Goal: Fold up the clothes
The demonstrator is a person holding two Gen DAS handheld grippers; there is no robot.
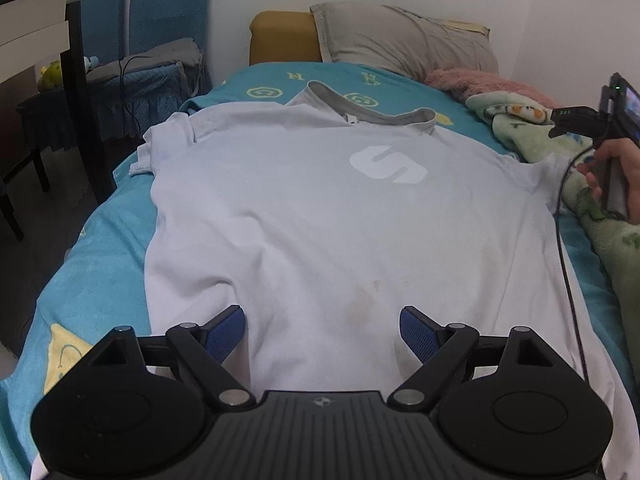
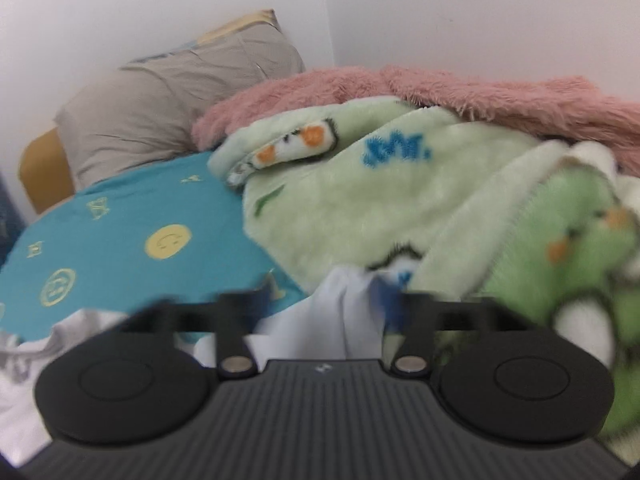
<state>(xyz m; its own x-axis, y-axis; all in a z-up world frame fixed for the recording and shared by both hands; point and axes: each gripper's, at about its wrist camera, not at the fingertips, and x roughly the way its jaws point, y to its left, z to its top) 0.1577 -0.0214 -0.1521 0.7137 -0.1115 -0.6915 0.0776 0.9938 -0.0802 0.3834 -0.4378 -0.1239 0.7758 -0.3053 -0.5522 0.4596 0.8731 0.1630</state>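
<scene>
While the white T-shirt lay spread flat along the middle of the bed, its long axis ran with the bed's length, the grey-trimmed collar pointing toward the head end and the hem toward the foot. A white logo showed on the chest, face up. Its left sleeve reached the bed's left edge; the right sleeve lay at the right edge against a green plush blanket.

The left gripper hovered over the hem, its blue-padded fingers spread wide and released, holding nothing. The right gripper, held in a person's hand, was at the right sleeve; motion blur smeared its fingers, with white cloth bunched between them, and I could not tell whether they were clamped on it.

A grey pillow leaned at the head end, a pink fluffy blanket behind the green one.
</scene>
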